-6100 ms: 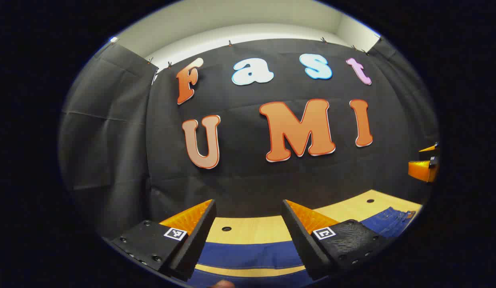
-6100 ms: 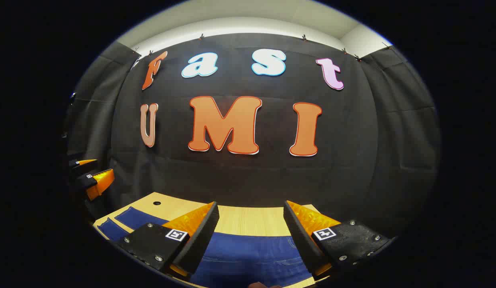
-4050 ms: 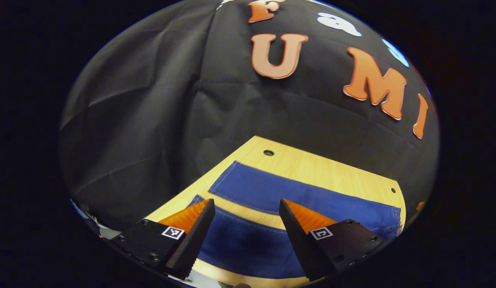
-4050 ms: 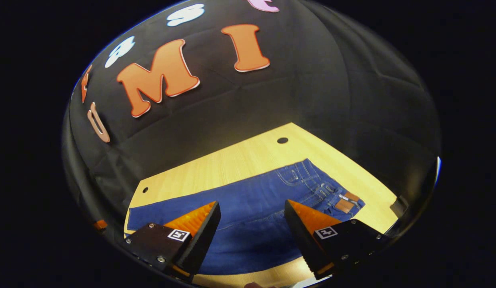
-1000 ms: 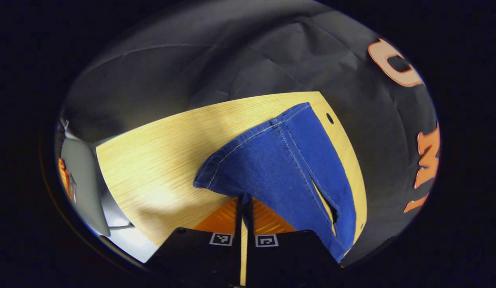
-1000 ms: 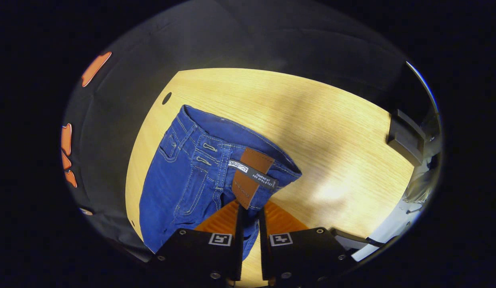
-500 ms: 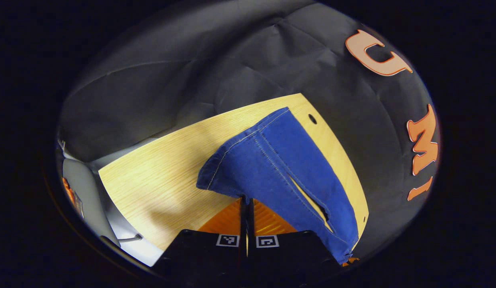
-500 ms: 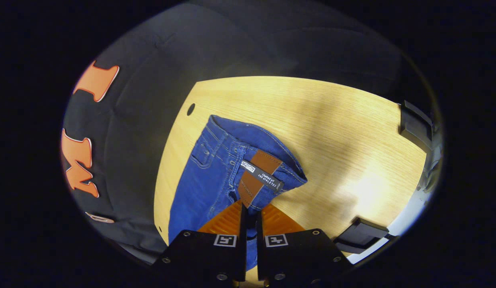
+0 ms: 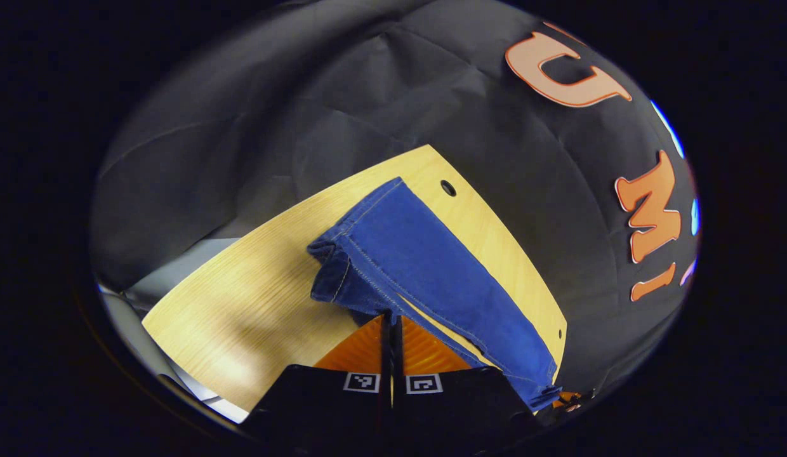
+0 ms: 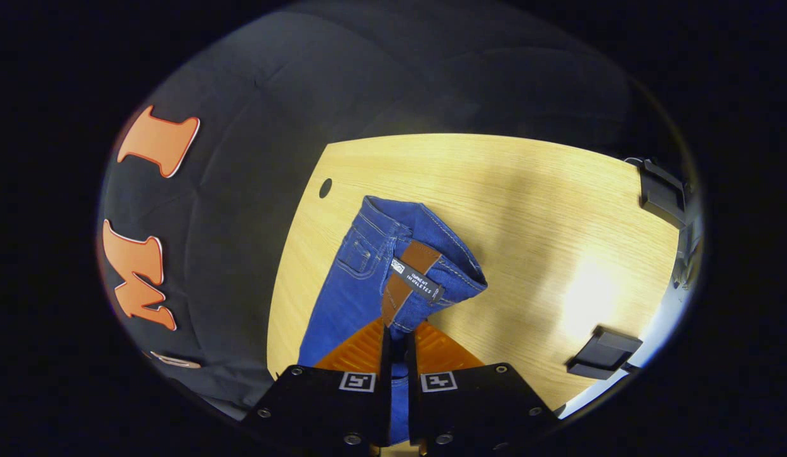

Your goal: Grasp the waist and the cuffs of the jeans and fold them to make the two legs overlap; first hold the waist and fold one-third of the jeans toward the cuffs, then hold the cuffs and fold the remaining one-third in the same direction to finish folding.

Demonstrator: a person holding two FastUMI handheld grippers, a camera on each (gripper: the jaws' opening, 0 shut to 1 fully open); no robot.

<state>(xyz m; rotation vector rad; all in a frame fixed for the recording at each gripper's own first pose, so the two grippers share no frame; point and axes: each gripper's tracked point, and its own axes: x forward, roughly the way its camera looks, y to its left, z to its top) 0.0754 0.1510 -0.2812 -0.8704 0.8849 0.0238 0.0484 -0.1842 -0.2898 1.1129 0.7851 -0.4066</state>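
Left gripper view: left claw [image 9: 391,320] clamped on the jeans [image 9: 425,266] cuff, lifted off the wooden bench [image 9: 241,298]. Right gripper view: right claw [image 10: 396,336] pinching the waist [image 10: 425,266] by the leather patch [image 10: 409,276]; legs trail onto the bench beyond.

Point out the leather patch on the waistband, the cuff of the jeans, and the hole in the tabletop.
leather patch [image 10: 406,279], right gripper view, on its brown middle.
cuff [image 9: 333,273], left gripper view, on the stitched hem.
hole [image 9: 448,188], left gripper view, on its dark centre, in the tabletop beyond the jeans.
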